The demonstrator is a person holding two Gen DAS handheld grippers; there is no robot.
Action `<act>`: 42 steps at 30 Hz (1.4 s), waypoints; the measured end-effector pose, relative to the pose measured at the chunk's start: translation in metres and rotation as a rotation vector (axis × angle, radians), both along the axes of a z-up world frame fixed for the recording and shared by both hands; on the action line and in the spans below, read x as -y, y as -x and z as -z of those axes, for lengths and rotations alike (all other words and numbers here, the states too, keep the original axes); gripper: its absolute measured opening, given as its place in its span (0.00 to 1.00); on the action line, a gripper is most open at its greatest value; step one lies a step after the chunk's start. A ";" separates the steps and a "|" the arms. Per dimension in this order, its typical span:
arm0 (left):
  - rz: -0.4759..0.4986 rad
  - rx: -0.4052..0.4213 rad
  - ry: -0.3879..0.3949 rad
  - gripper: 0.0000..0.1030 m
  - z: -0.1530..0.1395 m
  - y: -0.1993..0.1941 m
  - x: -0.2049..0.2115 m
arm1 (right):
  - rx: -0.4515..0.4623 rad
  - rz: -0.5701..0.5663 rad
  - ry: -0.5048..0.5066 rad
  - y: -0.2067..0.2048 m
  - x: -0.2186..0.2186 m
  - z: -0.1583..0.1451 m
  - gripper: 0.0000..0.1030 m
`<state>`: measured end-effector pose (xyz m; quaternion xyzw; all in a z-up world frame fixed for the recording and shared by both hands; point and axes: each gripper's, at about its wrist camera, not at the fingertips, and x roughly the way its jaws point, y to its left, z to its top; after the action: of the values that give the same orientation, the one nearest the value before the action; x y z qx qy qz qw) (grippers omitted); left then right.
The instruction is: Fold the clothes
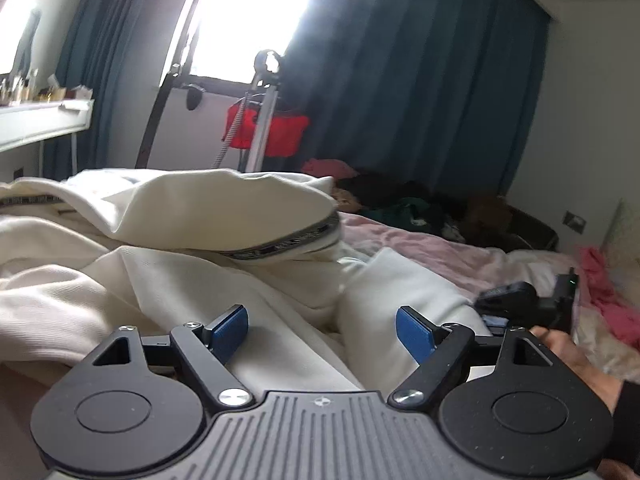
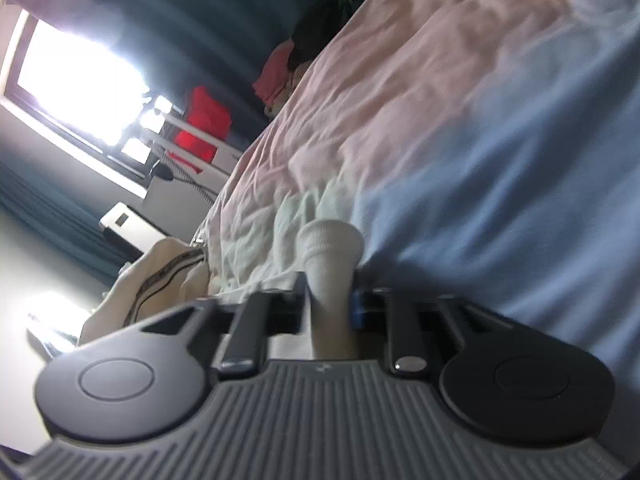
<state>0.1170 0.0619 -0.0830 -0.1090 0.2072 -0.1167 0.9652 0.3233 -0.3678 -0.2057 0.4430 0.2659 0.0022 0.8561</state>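
Cream garment [image 1: 208, 208]: heaped on the bed, filling the left and centre of the left wrist view, from nine o'clock across to three o'clock; a dark patterned trim band [image 1: 288, 242] runs along one raised fold at the picture's centre. Left gripper [image 1: 322, 334]: blue pads [image 1: 230, 332] spread wide, nothing between them, poised over the cream cloth at six o'clock; released. Right gripper [image 2: 330, 304]: view rolled steeply sideways; fingers clenched on a narrow ribbed cuff or fold of the cream garment [image 2: 330, 256], which stands out past the tips toward twelve o'clock. The same gripper shows in the left wrist view at three o'clock, carried by a hand [image 1: 576, 356] in a dark sleeve. Pink bedsheet [image 2: 400, 92]: crumpled, fills the upper right of the right wrist view, turning bluish toward three o'clock. Blue curtains [image 1: 420, 80]: at one o'clock in the left wrist view, beside a bright window [image 1: 248, 16]. Red bag or cloth [image 1: 276, 132]: hangs on a stand at twelve o'clock, beyond the bed. Dark clothes [image 1: 400, 200]: piled at the bed's far edge, two o'clock.
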 end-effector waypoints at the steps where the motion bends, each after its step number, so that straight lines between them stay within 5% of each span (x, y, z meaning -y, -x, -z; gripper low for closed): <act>1: -0.011 -0.007 0.019 0.80 0.002 -0.006 -0.003 | 0.014 0.011 0.035 -0.002 -0.002 -0.006 0.07; 10: -0.077 -0.043 0.157 0.81 0.007 -0.011 -0.019 | 0.282 0.283 0.131 0.039 0.064 -0.084 0.06; 13: -0.141 -0.065 0.119 0.81 0.007 -0.010 -0.016 | 0.286 0.450 0.153 0.076 0.112 -0.090 0.06; 15: -0.199 -0.104 0.164 0.81 0.009 -0.008 -0.026 | 0.242 0.549 0.133 0.101 0.142 -0.081 0.06; 18: -0.307 -0.202 0.314 0.81 0.013 0.001 -0.059 | 0.136 0.673 -0.014 0.135 0.178 -0.051 0.06; 20: -0.390 -0.284 0.451 0.83 0.020 0.014 -0.088 | 0.079 0.754 -0.239 0.155 0.191 -0.019 0.06; 22: -0.464 -0.329 0.501 0.84 0.027 0.025 -0.113 | 0.025 0.807 -0.404 0.172 0.194 0.004 0.06; 25: -0.601 -0.371 0.583 0.84 0.038 0.035 -0.148 | -0.001 0.782 -0.323 0.176 0.192 -0.004 0.06; 28: -0.705 -0.329 0.724 0.83 0.047 0.043 -0.178 | 0.014 0.761 -0.266 0.177 0.187 -0.015 0.06; 30: -0.780 -0.293 0.744 0.80 0.047 0.044 -0.191 | 0.015 0.752 -0.236 0.181 0.184 -0.019 0.06; 33: -0.879 -0.311 0.693 0.70 0.038 0.034 -0.206 | -0.002 0.749 -0.209 0.187 0.181 -0.019 0.06; 34: -0.900 -0.327 0.674 0.63 0.034 0.028 -0.212 | -0.009 0.745 -0.183 0.188 0.179 -0.020 0.06; 35: -0.910 -0.333 0.674 0.46 0.031 0.025 -0.219 | -0.015 0.740 -0.156 0.188 0.178 -0.021 0.06; 38: -0.905 -0.353 0.706 0.31 0.022 0.024 -0.243 | -0.033 0.734 -0.079 0.188 0.176 -0.024 0.07; 42: -0.947 -0.262 0.651 0.27 -0.027 0.052 -0.274 | -0.026 0.748 -0.035 0.193 0.175 -0.030 0.06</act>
<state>0.0649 0.3354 -0.0558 -0.4939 0.2070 0.2836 0.7955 0.1305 -0.5428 -0.1757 0.5242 0.0966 -0.3118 0.7865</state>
